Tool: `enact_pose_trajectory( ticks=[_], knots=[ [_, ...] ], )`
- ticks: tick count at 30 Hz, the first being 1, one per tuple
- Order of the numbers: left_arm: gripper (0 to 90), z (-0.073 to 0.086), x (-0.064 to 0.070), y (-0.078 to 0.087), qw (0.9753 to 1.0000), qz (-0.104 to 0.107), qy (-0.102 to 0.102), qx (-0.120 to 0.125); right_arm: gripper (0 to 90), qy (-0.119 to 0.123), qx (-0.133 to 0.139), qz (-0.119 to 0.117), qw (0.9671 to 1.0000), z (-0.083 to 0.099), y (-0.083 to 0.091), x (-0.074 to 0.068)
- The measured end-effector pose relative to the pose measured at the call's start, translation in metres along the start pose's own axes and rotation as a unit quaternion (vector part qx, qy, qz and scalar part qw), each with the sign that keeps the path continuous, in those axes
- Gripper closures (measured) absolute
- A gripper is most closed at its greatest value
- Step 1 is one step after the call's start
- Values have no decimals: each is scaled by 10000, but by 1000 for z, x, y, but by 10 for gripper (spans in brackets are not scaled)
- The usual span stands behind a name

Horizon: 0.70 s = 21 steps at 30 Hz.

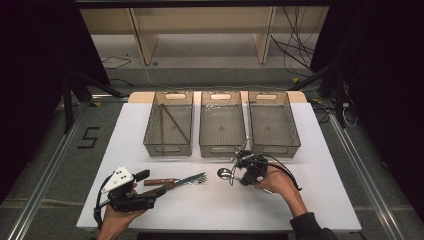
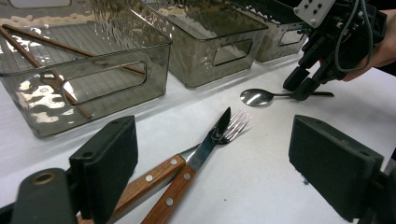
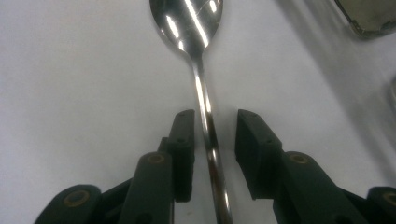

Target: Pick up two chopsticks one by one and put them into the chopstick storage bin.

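Steel spoon is lying on the white surface near the middle bin, and we are straddling its handle with the right tool, jaws parted, not yet touching. Our left tool is hovering spread (knife and fork just ahead).

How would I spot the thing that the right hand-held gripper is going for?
Start at the middle bin of three on the white table. In front of it lies a spoon, its handle between the right hand-held gripper's open jaws. It is all shiny metal; the nearby knife and fork have wooden handles.
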State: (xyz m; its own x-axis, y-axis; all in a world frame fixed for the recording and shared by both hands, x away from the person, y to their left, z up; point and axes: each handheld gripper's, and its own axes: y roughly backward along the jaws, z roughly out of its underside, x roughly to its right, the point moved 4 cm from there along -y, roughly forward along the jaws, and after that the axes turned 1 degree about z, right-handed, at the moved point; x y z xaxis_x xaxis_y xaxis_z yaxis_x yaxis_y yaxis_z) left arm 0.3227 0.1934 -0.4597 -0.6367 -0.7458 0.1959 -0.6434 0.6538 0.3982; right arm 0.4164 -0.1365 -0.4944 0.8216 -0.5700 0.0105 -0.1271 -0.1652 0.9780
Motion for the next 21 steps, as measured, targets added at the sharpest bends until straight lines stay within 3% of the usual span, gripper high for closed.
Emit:
enact_pose_trajectory(
  ticks=[15, 21],
  knots=[
    [153, 0, 0, 0, 10000, 0, -18, -9, 769, 138, -82, 93, 9998, -4, -2, -4],
    [153, 0, 1, 0, 10000, 2, -20, -7, 797, 197, -254, 78, 9995, -7, -3, -5]
  ],
)
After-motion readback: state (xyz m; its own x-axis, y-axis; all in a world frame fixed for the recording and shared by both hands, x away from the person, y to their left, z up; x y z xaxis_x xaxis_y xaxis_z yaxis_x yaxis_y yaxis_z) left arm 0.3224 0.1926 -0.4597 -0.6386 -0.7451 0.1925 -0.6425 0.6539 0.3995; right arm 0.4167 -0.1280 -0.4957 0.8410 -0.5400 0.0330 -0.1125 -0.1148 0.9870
